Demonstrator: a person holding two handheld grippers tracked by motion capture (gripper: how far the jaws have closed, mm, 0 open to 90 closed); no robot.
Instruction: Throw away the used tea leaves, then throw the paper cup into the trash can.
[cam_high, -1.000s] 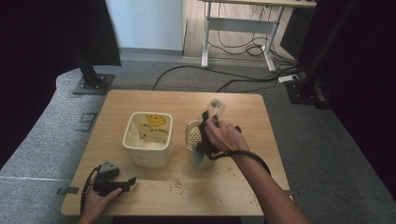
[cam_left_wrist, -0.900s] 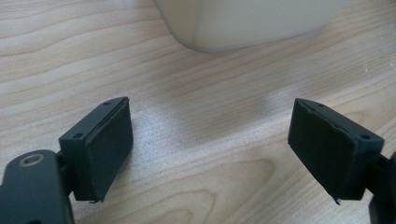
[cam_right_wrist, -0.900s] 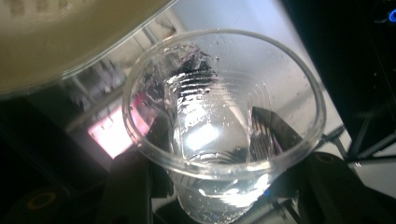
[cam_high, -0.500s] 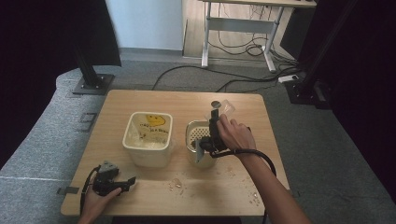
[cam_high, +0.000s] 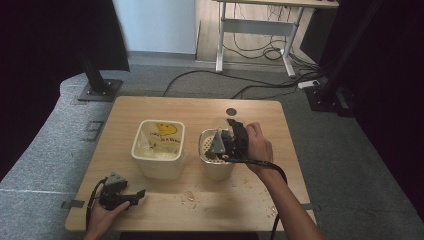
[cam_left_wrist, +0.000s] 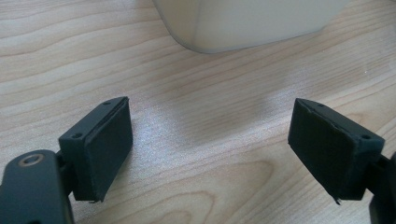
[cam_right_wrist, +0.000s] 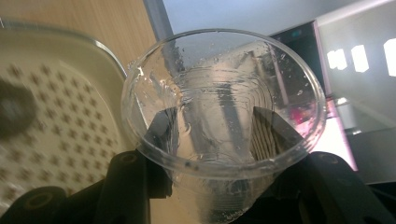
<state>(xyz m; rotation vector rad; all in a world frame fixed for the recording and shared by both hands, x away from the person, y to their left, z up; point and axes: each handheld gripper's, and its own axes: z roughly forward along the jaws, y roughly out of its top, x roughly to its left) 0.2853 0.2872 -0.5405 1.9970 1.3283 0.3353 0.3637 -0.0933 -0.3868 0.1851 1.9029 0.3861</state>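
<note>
Cup: clear plastic cup pinched across its body by the right gripper, jaws pressing on either side of the wall; droplets or residue cling inside.
Cup axis: tilted, mouth facing the gripper camera; the exact lean cannot be told from the high view.
Strainer pot: round container with a perforated insert on the surface, directly under the right gripper; in the right gripper view its holed tray lies at 9 o'clock of the cup.
Key relation: cup sits over the pot's far rim, at about 12 o'clock of the pot's centre, so any further tipping likely goes toward 6 o'clock, into the strainer.
Tub: cream square tub at 9 o'clock of the pot, just beside it.
Left gripper: jaws spread wide, empty, resting low on the surface at 7 o'clock of the tub; tub's corner lies ahead of it.
Nearer hand: right, by far.
Crumbs: scattered on the surface at 6 o'clock of the two containers.
</note>
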